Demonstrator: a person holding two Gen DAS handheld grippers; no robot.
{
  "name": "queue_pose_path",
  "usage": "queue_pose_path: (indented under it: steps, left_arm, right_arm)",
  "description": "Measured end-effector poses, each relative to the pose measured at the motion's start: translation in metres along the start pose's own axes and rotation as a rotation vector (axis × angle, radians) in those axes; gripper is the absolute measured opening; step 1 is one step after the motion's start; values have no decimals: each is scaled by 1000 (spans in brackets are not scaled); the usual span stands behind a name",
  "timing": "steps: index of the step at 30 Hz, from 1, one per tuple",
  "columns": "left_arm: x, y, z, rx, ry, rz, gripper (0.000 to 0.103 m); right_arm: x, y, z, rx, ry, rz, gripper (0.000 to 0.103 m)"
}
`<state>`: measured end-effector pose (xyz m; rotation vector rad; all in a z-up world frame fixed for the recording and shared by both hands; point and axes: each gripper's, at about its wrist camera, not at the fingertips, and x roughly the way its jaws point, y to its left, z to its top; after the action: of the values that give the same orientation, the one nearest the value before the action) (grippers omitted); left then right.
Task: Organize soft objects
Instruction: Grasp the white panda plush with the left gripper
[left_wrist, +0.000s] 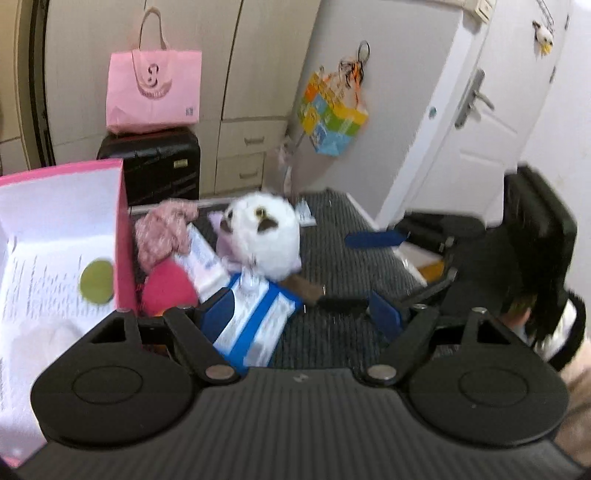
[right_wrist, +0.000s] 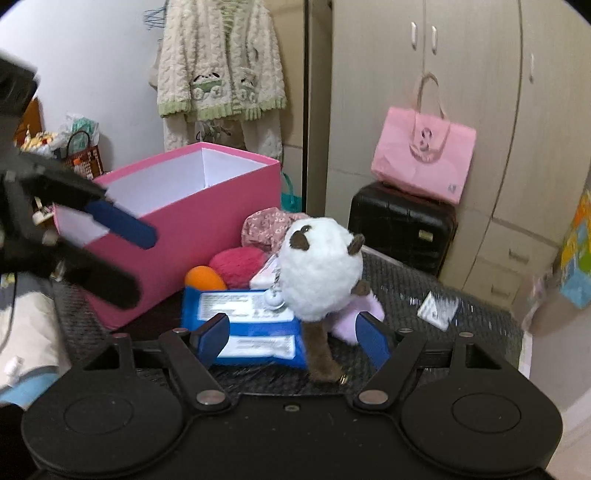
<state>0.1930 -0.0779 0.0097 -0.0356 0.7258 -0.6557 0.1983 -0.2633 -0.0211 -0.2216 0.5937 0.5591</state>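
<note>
The white plush toy (right_wrist: 319, 267) is heaped with other soft things on the table (right_wrist: 476, 317) beside the open pink box (right_wrist: 207, 218), and both grippers' fingers (right_wrist: 212, 338) are spread empty, seemingly for pickup.

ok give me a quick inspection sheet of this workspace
surface: dark ribbed mat, mostly bare on the right
job's things: white plush upright, tail toward the camera; blue pack flat beside it; red plush, orange ball and floral cloth against the pink box, which stands open
clutter: small white packet on the mat
grippers: left hand-held gripper and right hand-held gripper both open, holding nothing
cables: nothing seen
surroundings: black suitcase with a pink bag on top, wardrobe, hanging robe, white door
</note>
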Motion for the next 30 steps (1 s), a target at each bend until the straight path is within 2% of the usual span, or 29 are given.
queue_pose_path:
  steps: [2, 5, 9, 13, 20, 23, 25, 27, 30]
  left_arm:
    - [14, 2, 2, -27, -47, 7, 82]
    - [35, 6, 4, -60, -75, 24, 82]
    - [53, 10, 8, -80, -129, 88, 82]
    - [72, 21, 12, -203, -103, 66, 82]
    - [97, 22, 13, -240, -107, 143, 80]
    - [99, 19, 13, -245, -123, 143, 78]
    - [100, 15, 12, -229, -128, 149, 74]
    - [102, 12, 11, -203, -124, 174, 69]
    - [104, 8, 9, -174, -121, 201, 62]
  right_arm:
    - [10, 1, -4, -21, -19, -15, 80]
    - [26, 3, -7, -84, -39, -33, 80]
    - [41, -1, -6, -126, -48, -59, 80]
    - [48, -14, -5, -76, -77, -50, 80]
    - [67, -36, -4, 45, -78, 58, 83]
    - [73, -43, -9, 113, -95, 107, 83]
    - [76, -47, -11, 149, -96, 136, 79]
    - [75, -47, -12, 158, -104, 158, 67]
    - [74, -42, -13, 137, -112, 135, 65]
